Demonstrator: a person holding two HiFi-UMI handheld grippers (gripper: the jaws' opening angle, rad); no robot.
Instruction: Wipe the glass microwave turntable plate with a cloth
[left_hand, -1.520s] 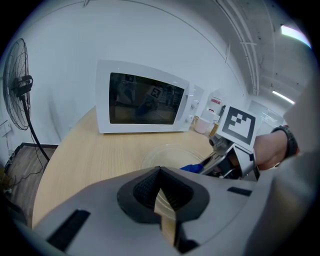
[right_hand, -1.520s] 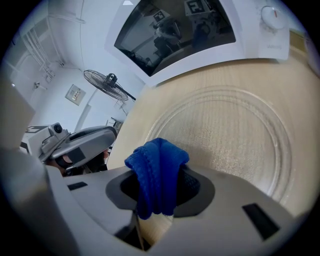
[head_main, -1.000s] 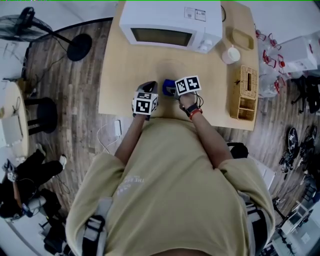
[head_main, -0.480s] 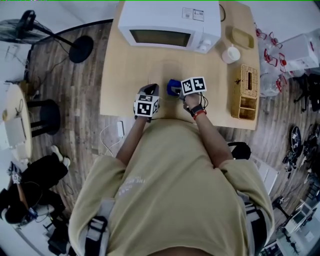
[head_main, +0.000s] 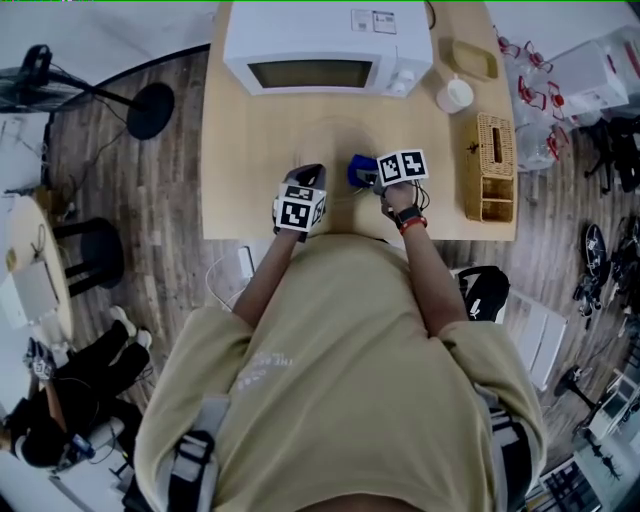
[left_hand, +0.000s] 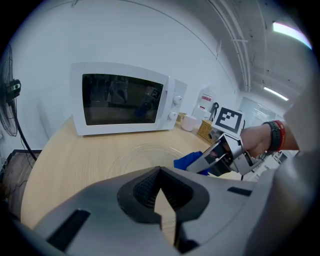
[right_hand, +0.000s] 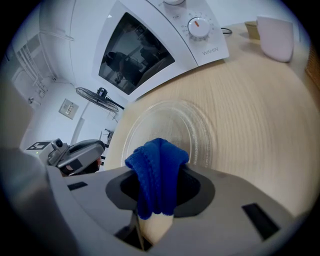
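The clear glass turntable plate (head_main: 338, 138) lies flat on the wooden table (head_main: 235, 180) in front of the microwave; it also shows as the plate (left_hand: 142, 156) and the plate (right_hand: 172, 125). My right gripper (head_main: 368, 175) (right_hand: 154, 202) is shut on a blue cloth (head_main: 358, 170) (right_hand: 157, 172) at the plate's near right rim. In the left gripper view the cloth (left_hand: 188, 161) and right gripper (left_hand: 222, 154) sit over that rim. My left gripper (head_main: 304, 178) (left_hand: 161, 197) hangs shut and empty near the plate's near left edge.
A white microwave (head_main: 325, 45) with its door closed stands at the table's back. A white mug (head_main: 455, 95), a yellow tray (head_main: 472, 58) and a wicker box (head_main: 487, 165) line the right side. A fan (head_main: 60, 80) and stool (head_main: 90, 250) stand on the floor left.
Both grippers have edged slightly forward over the table toward the plate. The right gripper has kept hold of the blue cloth throughout.
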